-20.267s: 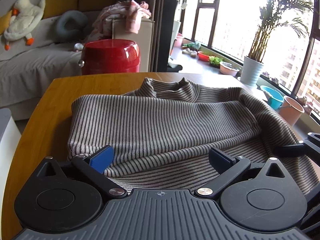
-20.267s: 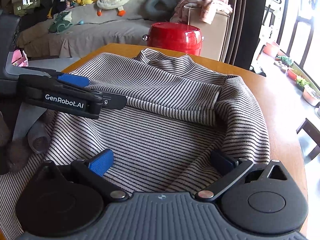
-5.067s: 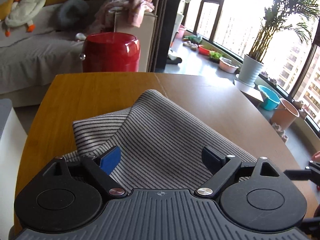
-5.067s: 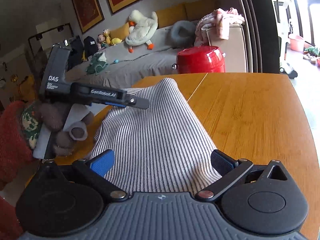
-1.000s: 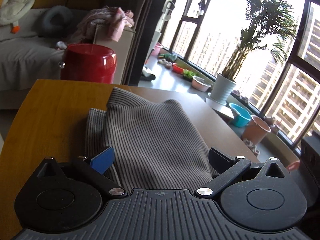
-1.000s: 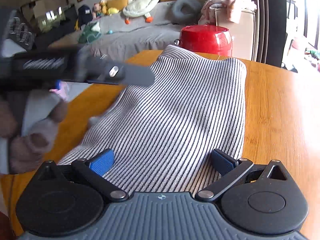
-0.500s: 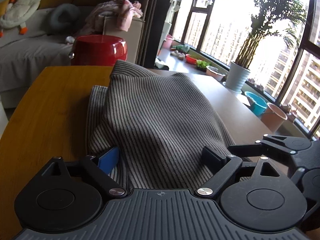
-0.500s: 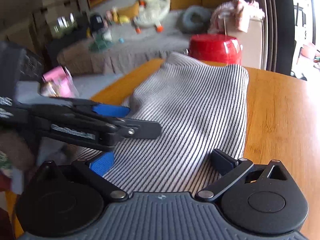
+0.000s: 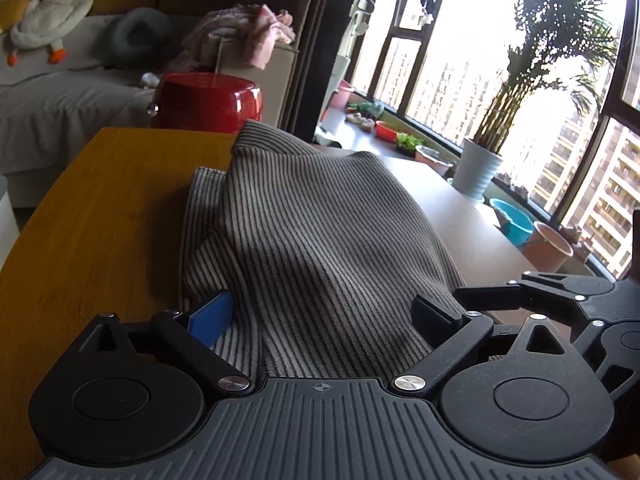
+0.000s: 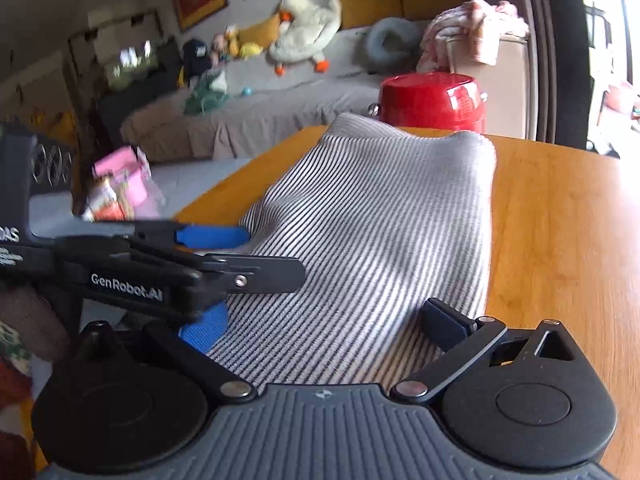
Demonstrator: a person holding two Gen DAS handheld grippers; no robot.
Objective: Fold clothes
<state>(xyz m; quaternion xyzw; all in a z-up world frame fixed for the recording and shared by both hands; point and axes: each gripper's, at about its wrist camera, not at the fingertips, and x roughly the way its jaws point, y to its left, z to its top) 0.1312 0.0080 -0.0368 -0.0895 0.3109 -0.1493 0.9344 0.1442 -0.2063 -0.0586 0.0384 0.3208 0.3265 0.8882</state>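
Striped knit, grey-beige with fine dark lines, forms the folded garment (image 9: 320,240), a soft ribbed sweater doubled into a long narrow bundle. It lies on the smooth honey-coloured wooden worktop (image 9: 100,208), its long axis running away from both cameras toward the glossy red stool (image 9: 208,100) beyond the far edge. The far end is rounded and slightly raised; in the left wrist view a lower layer shows at the left edge beneath the upper fold. The near end bulges upward between the spread fingers of the left hand-held gripper (image 9: 324,316), whose blue pad (image 9: 212,316) touches the cloth's left side; the jaws stand wide and released, clamping nothing. In the right wrist view the right hand-held gripper (image 10: 324,324) is likewise released, its matt black fingers apart with the garment's near end (image 10: 360,240) lying between them. The left hand-held gripper (image 10: 240,258) enters there from the left, over the cloth's left edge.
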